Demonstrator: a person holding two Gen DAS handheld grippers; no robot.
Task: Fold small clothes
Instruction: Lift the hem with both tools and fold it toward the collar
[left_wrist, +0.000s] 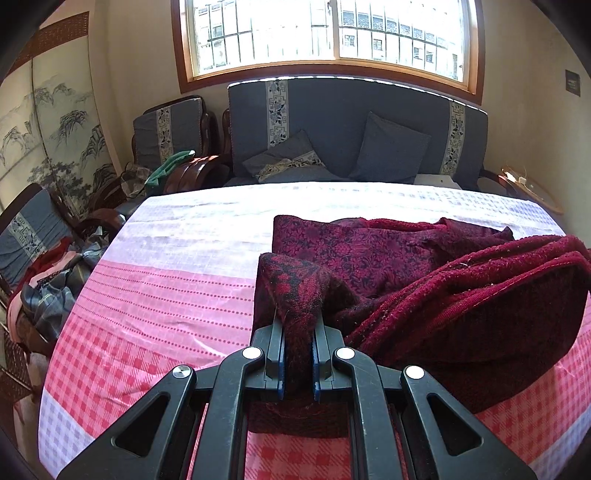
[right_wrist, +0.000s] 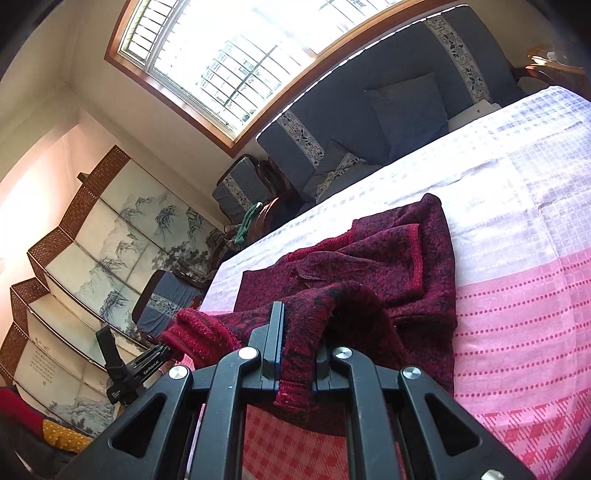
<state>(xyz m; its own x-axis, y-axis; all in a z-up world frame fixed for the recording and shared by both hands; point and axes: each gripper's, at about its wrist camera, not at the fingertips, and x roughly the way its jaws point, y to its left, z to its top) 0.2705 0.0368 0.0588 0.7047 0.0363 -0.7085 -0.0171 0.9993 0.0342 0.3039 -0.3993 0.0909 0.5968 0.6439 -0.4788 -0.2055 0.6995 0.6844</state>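
Observation:
A dark red patterned knit garment (left_wrist: 369, 254) lies on the pink and white checked cloth of the table (left_wrist: 177, 266). My left gripper (left_wrist: 298, 332) is shut on a lifted fold of its near edge. A thick ribbed red part (left_wrist: 491, 291) is raised at the right. In the right wrist view the same garment (right_wrist: 399, 254) is spread ahead, and my right gripper (right_wrist: 299, 332) is shut on another lifted part of its near edge. The left gripper's body (right_wrist: 125, 365) shows at the lower left there.
A grey-blue sofa (left_wrist: 354, 125) with cushions stands behind the table under a window. Chairs with a pile of other clothes (left_wrist: 48, 284) stand at the left, by a painted folding screen (left_wrist: 48, 136). A wooden side table (left_wrist: 532, 192) is at the far right.

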